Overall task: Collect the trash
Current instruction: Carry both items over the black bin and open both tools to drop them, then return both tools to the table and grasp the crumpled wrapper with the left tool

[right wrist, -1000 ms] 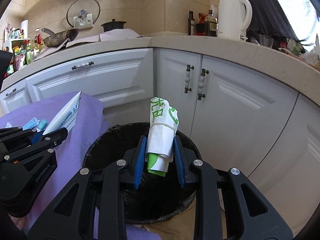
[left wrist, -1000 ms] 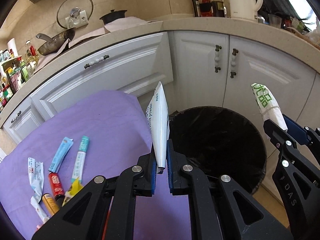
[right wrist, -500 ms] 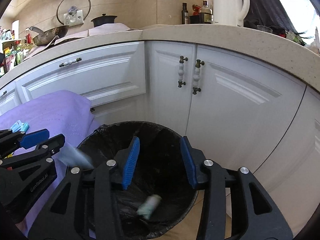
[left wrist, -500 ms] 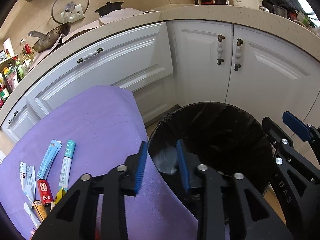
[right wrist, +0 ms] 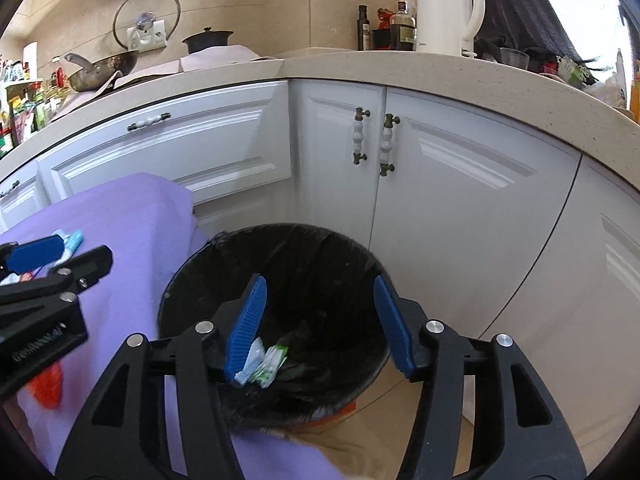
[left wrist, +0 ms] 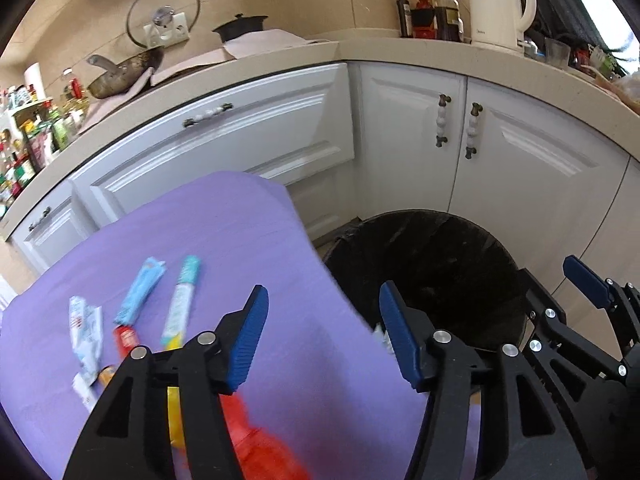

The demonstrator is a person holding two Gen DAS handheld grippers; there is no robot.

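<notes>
A round bin with a black liner [left wrist: 432,264] [right wrist: 280,280] stands on the floor against the white corner cabinets. Two wrappers, a white one [right wrist: 250,362] and a green-and-white one [right wrist: 272,362], lie at its bottom. My left gripper [left wrist: 322,316] hovers at the edge between the purple cloth [left wrist: 192,220] and the bin, its jaws opening with nothing between them. My right gripper [right wrist: 318,306] hangs over the bin, jaws opening and empty. On the cloth lie several wrappers: a blue sachet [left wrist: 140,294], a teal-and-white stick [left wrist: 182,300] and a white packet [left wrist: 84,332].
White cabinet doors with bead handles [right wrist: 370,142] rise behind the bin. The counter above carries a white kettle [left wrist: 500,4], bottles [left wrist: 436,12], a wok [left wrist: 120,76] and a black pot [left wrist: 240,26]. A red packet [left wrist: 260,448] lies blurred under my left gripper.
Both grippers let go of their wrappers, which dropped into the bin. Both pairs of jaws went from shut to wide apart, and the left gripper drew back toward the purple cloth.
</notes>
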